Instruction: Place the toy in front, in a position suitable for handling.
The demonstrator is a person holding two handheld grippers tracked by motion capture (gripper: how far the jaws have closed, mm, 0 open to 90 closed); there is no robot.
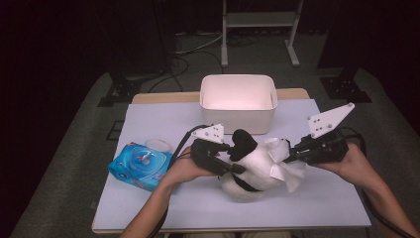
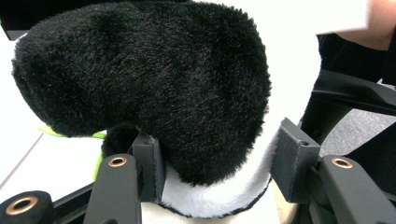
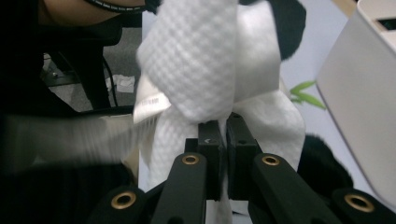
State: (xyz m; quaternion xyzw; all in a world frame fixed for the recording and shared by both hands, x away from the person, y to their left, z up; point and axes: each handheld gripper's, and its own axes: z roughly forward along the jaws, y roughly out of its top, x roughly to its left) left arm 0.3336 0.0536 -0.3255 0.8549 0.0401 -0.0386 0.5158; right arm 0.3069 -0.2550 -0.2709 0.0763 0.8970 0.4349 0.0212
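A white and black plush panda (image 1: 247, 171) lies on the table's middle. My left gripper (image 1: 232, 157) comes in from its left and is shut on one of its black furry limbs (image 2: 154, 84); both pads press into the fur, with white fur below. My right gripper (image 1: 286, 156) is at the panda's right side, shut on a white wet wipe (image 1: 293, 174). In the right gripper view the jaws (image 3: 225, 135) pinch the quilted wipe (image 3: 196, 60), which drapes over the toy's fur.
A white bin (image 1: 237, 119) stands just behind the panda, its wall close on the right in the right gripper view (image 3: 369, 102). A blue wipe packet (image 1: 140, 166) and a small clear lid (image 1: 157, 145) lie left. The pale table mat (image 1: 317, 203) lies under everything.
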